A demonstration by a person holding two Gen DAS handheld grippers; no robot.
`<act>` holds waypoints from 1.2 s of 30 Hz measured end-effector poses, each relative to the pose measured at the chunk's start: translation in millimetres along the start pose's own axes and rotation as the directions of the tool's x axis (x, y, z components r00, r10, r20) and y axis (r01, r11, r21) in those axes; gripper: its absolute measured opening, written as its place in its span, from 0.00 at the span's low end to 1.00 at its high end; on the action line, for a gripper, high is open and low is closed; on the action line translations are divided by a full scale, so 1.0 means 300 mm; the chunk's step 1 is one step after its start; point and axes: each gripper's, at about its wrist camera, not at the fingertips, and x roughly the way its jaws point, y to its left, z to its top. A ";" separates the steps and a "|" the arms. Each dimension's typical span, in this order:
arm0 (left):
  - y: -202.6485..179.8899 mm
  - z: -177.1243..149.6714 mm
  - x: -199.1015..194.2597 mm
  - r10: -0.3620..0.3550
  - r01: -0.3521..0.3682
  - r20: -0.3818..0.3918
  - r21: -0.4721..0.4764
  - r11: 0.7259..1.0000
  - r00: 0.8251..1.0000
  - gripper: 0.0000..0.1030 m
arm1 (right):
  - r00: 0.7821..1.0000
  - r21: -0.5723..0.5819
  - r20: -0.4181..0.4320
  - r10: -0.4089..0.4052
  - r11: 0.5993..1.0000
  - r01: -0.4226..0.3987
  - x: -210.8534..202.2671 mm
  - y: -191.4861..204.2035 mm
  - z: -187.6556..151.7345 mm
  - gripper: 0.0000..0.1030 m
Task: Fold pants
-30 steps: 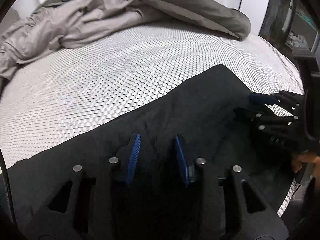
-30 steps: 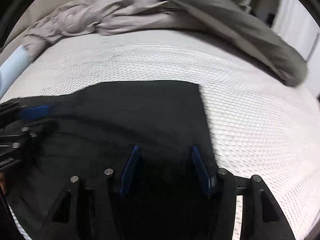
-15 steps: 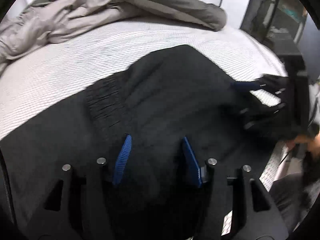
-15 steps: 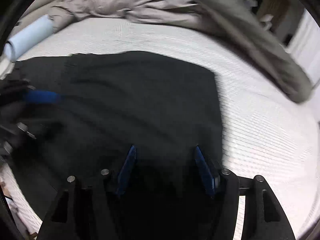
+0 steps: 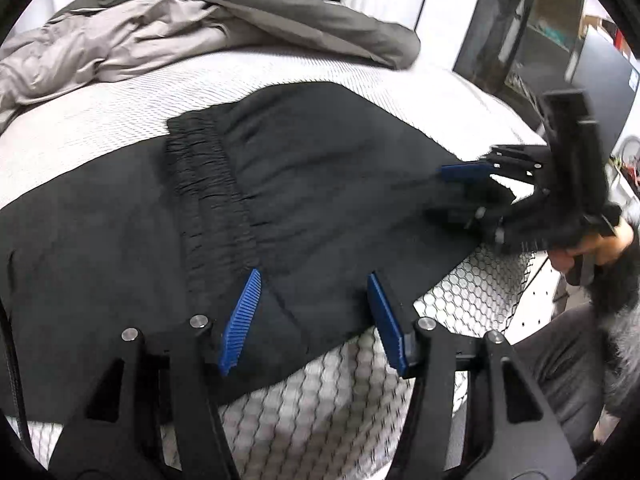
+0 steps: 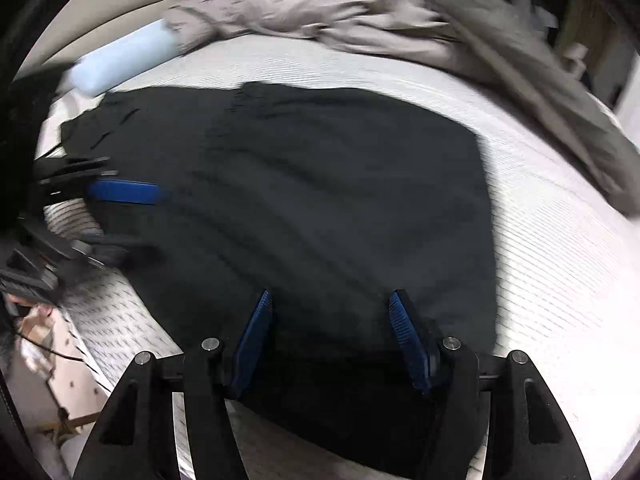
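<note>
Black gripper frames (image 5: 316, 316) with silver screws; ribbed blue pads on the fingers (image 6: 408, 336); dark furry sleeve (image 5: 616, 280).

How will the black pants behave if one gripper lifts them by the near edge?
Likely floppy: the black pants lie flat in a folded layer, with soft wrinkles by the gathered waistband. A single-edge lift would probably let the fold sag open. They look thin and light, and may drag on the textured mattress cover.

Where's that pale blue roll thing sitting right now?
The pale blue roll shows only in the right wrist view, upper left, at the far edge of the white bed, just beyond the black pants and beside the crumpled beige bedding.
</note>
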 end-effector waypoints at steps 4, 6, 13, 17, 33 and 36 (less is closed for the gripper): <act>-0.005 -0.019 -0.021 0.045 -0.046 0.004 0.016 0.999 0.999 0.51 | 1.000 0.158 -0.013 -0.025 0.987 0.027 -0.051 -0.170 -0.106 0.60; -0.016 -0.029 -0.021 0.066 -0.066 0.011 0.024 0.998 0.998 0.52 | 0.998 0.283 0.013 0.067 0.957 -0.068 -0.082 -0.258 -0.159 0.60; -0.040 -0.046 -0.019 0.074 -0.075 0.025 0.023 0.997 0.997 0.52 | 0.939 0.468 0.147 0.311 0.814 -0.343 -0.145 -0.296 -0.296 0.59; -0.045 -0.045 -0.011 0.075 -0.075 0.025 0.017 0.997 0.997 0.54 | 0.894 0.603 0.202 0.401 0.668 -0.436 -0.069 -0.341 -0.330 0.16; -0.011 -0.053 -0.031 0.063 -0.064 0.030 0.014 0.998 0.998 0.56 | 0.961 0.453 0.182 0.210 0.849 -0.272 -0.287 -0.376 -0.253 0.23; 0.016 -0.048 -0.086 0.088 -0.085 0.051 -0.058 0.995 0.995 0.56 | 0.955 0.465 0.249 0.158 0.846 -0.261 -0.315 -0.384 -0.224 0.24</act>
